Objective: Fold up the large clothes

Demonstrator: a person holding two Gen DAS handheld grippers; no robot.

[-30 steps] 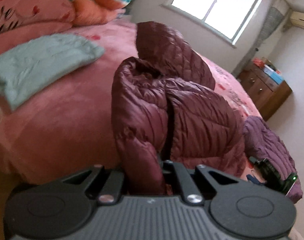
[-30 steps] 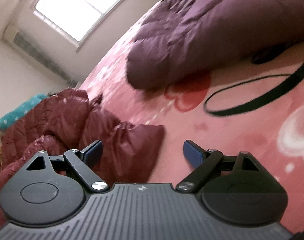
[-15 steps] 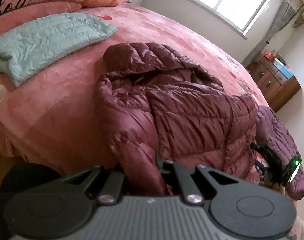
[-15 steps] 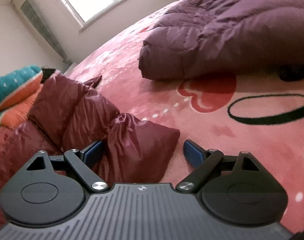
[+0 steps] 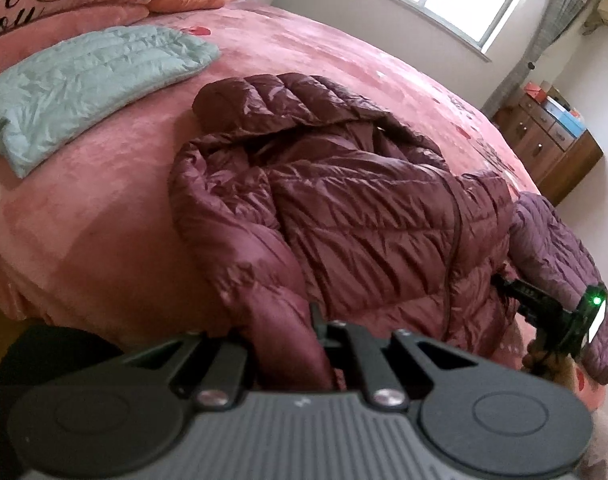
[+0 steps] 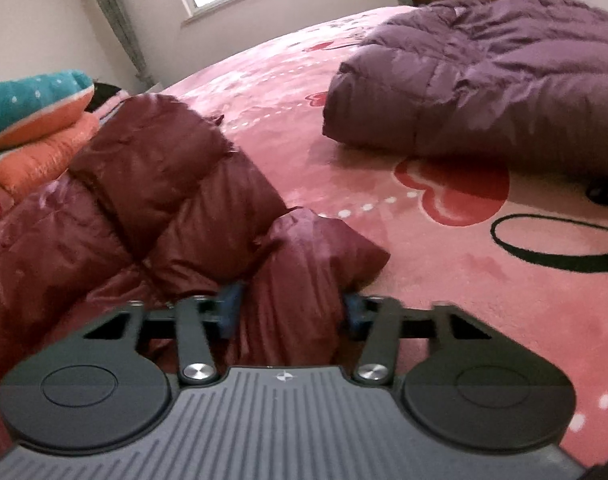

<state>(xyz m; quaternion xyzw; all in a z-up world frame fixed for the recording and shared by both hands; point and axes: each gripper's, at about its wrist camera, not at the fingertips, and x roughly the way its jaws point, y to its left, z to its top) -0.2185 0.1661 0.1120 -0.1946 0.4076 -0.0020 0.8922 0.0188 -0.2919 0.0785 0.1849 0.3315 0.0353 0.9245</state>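
Both tools clenched the maroon down jacket [image 5: 364,208]: left tool [image 5: 304,344] its near sleeve, right tool [image 6: 290,312], jaws just closed, its far corner, the jacket stretching away across the bed [image 5: 104,216]

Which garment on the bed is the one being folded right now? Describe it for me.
On the pink bed, it's the glossy maroon quilted puffer jacket nearest the grippers. The mint jacket is flat and pale, the purple one matte; only this one is pinched at both ends.
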